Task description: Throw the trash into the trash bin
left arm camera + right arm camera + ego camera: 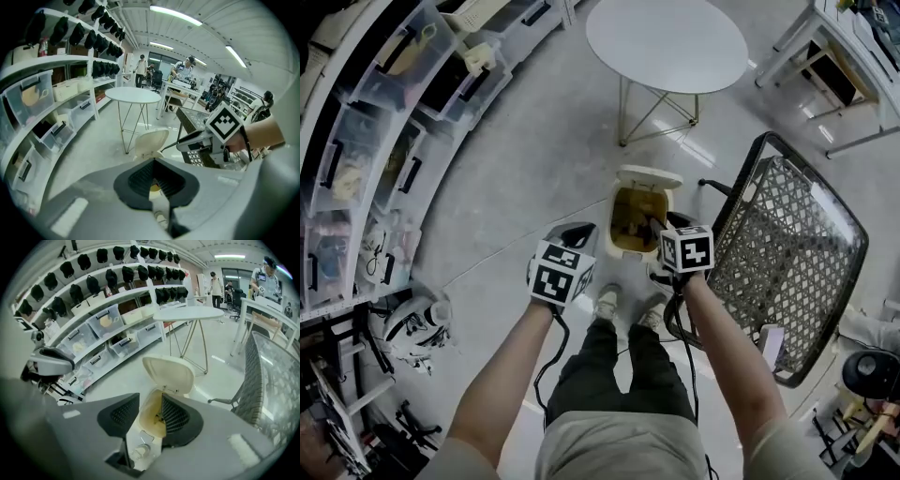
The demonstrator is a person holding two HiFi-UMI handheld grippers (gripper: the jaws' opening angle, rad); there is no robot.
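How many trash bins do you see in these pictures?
1. The trash bin stands on the floor, lid open, ahead of the person's shoes, between the round table and the mesh chair. Others may be hidden.

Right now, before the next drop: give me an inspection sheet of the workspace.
Surface: grey floor, glossy.
Job's things: trash bin, lid up; dark bits inside, not identifiable.
Clutter: loose gear on the floor by the shelves.
Grippers: left hand-held gripper jaws together, empty; right hand-held gripper jaws apart, empty, aimed into the bin.
Cables: black cables trail from both grippers past the legs.
Surroundings: round table, mesh chair, storage boxes on the shelves.
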